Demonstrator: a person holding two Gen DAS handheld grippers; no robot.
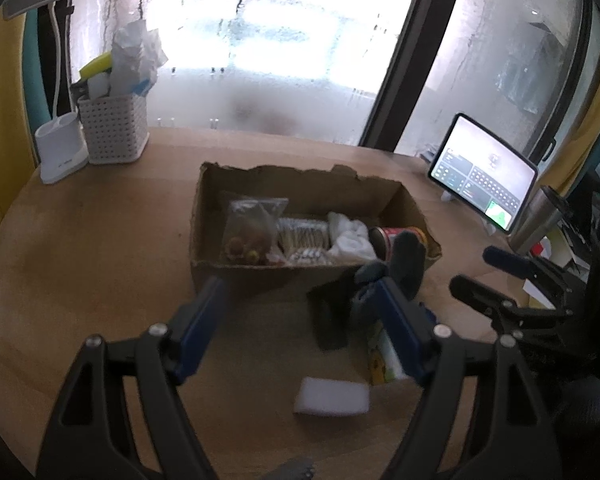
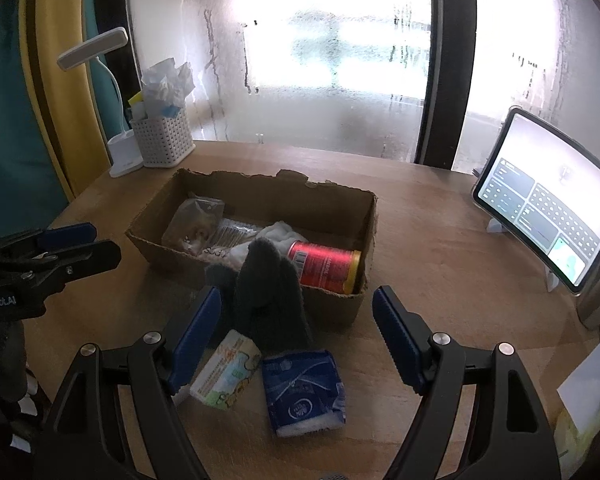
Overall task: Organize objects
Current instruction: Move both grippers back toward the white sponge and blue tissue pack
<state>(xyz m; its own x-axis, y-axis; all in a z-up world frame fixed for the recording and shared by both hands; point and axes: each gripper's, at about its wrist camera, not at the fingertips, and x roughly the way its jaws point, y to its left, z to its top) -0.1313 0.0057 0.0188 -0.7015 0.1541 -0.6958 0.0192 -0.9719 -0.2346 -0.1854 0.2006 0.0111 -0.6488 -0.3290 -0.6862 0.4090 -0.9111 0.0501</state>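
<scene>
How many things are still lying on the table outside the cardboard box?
4: grey glove leaning on the cardboard box, small carton beside it, blue packet to its right, white sponge nearest. More may hide.

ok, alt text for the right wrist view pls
The open right hand-held gripper hovers over a wooden table, nothing between its blue pads. Ahead, a grey glove leans on a cardboard box holding a red can; nearer lie a blue packet and a small carton.
</scene>
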